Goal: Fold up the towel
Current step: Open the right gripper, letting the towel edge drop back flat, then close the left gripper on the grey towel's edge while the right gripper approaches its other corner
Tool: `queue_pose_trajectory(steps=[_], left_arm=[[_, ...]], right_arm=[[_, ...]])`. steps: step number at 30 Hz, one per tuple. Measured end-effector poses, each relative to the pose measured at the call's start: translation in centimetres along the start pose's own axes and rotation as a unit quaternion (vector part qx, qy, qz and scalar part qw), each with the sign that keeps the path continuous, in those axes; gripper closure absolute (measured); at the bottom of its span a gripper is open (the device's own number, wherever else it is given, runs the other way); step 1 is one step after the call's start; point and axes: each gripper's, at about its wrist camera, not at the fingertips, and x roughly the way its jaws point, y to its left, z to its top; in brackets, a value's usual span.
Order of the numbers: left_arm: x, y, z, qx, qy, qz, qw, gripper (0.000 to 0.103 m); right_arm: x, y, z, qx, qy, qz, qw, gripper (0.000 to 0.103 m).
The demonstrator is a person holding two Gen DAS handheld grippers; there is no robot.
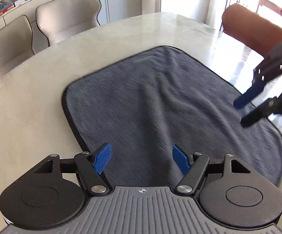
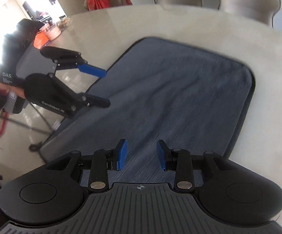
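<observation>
Black left gripper [image 2: 105, 87], blue pads [image 2: 91, 69], white "DAS" lettering

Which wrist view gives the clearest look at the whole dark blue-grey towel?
The left wrist view: the dark blue-grey towel with black edging lies spread on the pale stone table, three rounded corners visible, only slight blur. The right wrist view shows the towel heavily motion-blurred, with its near edge hidden behind the tool.

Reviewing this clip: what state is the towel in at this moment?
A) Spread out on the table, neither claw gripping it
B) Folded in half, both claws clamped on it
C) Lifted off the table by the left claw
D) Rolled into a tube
A: the towel lies spread on the table with a few wrinkles, while the left claw and right claw are both open with nothing between their fingers.
</observation>
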Motion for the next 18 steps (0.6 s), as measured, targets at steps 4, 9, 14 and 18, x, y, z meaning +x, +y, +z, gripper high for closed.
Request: queue_pose_trajectory(steps=[4,9,14,18], left_arm=[[-0.9,-1.6,-1.9,-0.01,0.018,-0.015,0.9997,0.03],[-1.5,-3.0,-4.0,-0.004,0.049,0.012,0.9987,0.03],[-2.7,-3.8,-5.9,-0.014,0.059,0.029,0.9978,0.028],[-3.6,-4.4,-7.3,-0.032,0.057,0.032,0.9973,0.029]], right_arm=[[1.0,0.6,-2.2,0.029,0.036,-0.002,0.999,0.066],[-0.6,0.7,-5.0,0.05,0.029,-0.03,0.998,0.065],[-1.7,0.8,-7.1,0.051,0.034,-0.052,0.997,0.066],[-1.7,0.9,-7.6,0.054,0.025,-0.07,0.996,0.067]])
